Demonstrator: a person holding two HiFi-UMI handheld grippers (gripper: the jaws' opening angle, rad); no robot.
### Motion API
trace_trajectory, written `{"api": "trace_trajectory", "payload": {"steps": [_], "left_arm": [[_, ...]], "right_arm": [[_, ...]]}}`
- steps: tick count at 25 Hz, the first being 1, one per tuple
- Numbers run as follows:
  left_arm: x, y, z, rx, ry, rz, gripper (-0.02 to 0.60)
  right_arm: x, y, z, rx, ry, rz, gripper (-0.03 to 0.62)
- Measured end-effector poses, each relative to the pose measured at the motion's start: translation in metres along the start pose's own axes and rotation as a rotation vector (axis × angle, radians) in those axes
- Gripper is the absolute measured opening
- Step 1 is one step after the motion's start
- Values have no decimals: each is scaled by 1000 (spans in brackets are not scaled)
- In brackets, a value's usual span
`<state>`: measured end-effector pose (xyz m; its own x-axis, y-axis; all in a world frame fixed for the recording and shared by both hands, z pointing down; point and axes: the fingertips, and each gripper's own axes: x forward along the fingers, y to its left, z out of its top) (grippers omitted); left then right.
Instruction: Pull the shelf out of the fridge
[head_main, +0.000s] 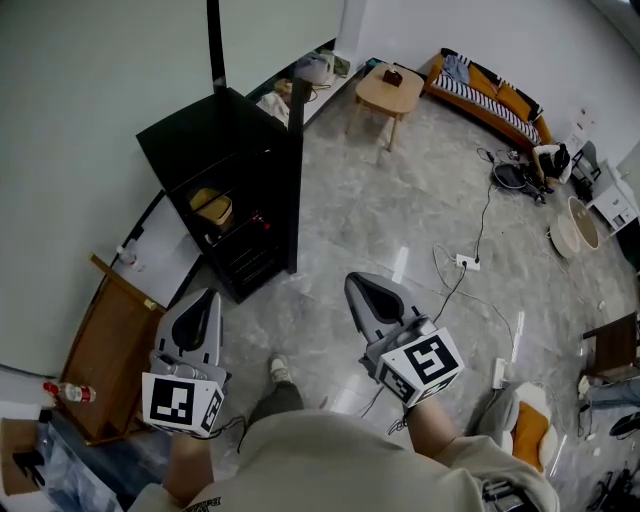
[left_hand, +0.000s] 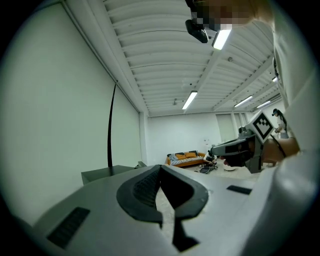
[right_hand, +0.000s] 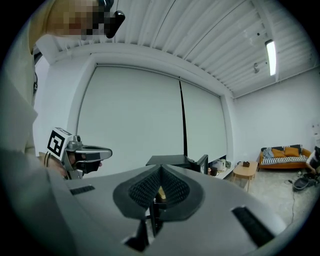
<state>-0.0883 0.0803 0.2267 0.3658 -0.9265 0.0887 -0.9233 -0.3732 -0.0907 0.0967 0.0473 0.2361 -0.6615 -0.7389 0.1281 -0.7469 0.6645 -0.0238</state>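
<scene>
A small black fridge (head_main: 225, 170) stands against the wall, its door (head_main: 296, 170) swung open to the right. Inside it are wire shelves (head_main: 232, 228), and a yellow thing (head_main: 212, 206) rests on the upper one. Both grippers hang over the floor, well short of the fridge. My left gripper (head_main: 205, 297) is shut and empty, below the fridge's front. My right gripper (head_main: 357, 283) is also shut and empty, out to the right of the door. In the right gripper view the fridge (right_hand: 176, 161) lies ahead of the shut jaw tips (right_hand: 160, 169).
A wooden panel (head_main: 108, 350) leans at the left, with a bottle (head_main: 70, 392) beside it. Cables and a power strip (head_main: 467, 263) lie on the floor at the right. A low wooden table (head_main: 390, 88) and a sofa (head_main: 490, 95) stand farther off.
</scene>
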Motion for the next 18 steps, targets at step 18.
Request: {"api": "trace_trajectory", "payload": {"steps": [18], "left_arm": [[104,128,-34,-188,-28,-30,6]], "right_arm": [[181,-42,3,106,21,3,-3]]}}
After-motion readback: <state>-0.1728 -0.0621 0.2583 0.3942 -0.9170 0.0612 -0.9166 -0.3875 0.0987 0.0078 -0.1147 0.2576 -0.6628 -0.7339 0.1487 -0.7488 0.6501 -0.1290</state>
